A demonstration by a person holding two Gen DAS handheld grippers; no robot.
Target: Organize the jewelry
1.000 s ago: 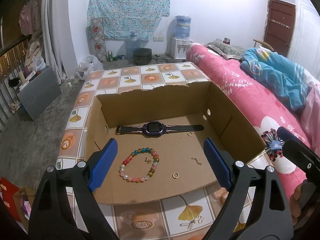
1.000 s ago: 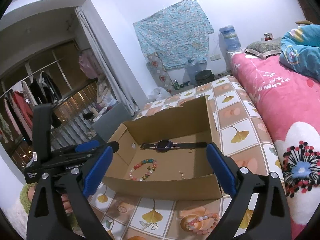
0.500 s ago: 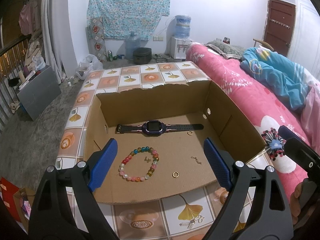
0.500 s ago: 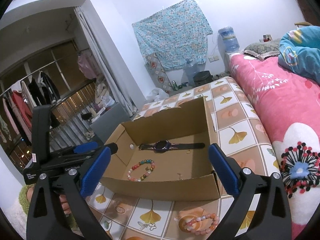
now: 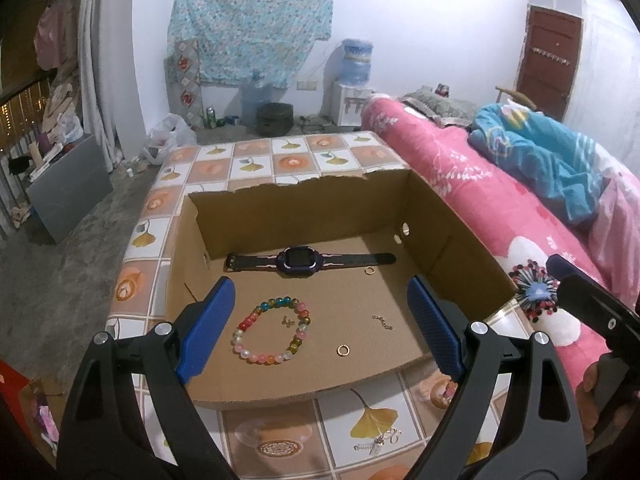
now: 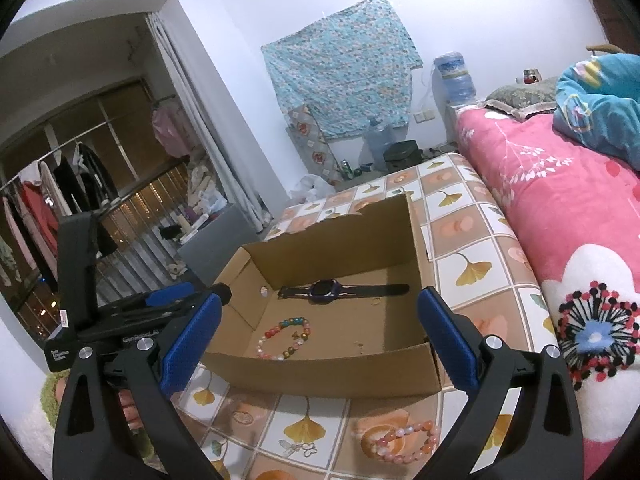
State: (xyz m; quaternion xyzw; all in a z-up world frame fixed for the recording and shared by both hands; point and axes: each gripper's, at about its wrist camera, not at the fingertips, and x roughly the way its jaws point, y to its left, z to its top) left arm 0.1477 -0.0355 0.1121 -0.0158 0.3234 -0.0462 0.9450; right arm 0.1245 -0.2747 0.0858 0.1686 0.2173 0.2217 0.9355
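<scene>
An open cardboard box (image 5: 304, 388) (image 6: 320, 372) sits on the tiled tabletop. Inside lie a purple smartwatch (image 5: 298, 261) (image 6: 326, 291), a multicoloured bead bracelet (image 5: 272, 336) (image 6: 285, 338), a small gold charm (image 5: 288, 322), a short chain piece (image 5: 382, 321) and two gold rings (image 5: 343, 350) (image 5: 369, 271). A pink bead bracelet (image 6: 404, 440) and a small silver piece (image 6: 298, 447) (image 5: 370, 448) lie on the table in front of the box. My left gripper (image 5: 316, 332) hangs open over the box's near wall, holding nothing. My right gripper (image 6: 318, 344) is open and empty before the box.
A pink floral bed (image 5: 500, 216) runs along the table's right side with a blue blanket (image 5: 540, 156). A water dispenser (image 5: 354, 92), bottles and a pot stand at the far wall. A hand (image 6: 128, 408) holds the left gripper's handle at lower left.
The left view has shifted only slightly. In the right wrist view the box sits a little lower and more of the table's pink bracelet shows. Both grippers stay open.
</scene>
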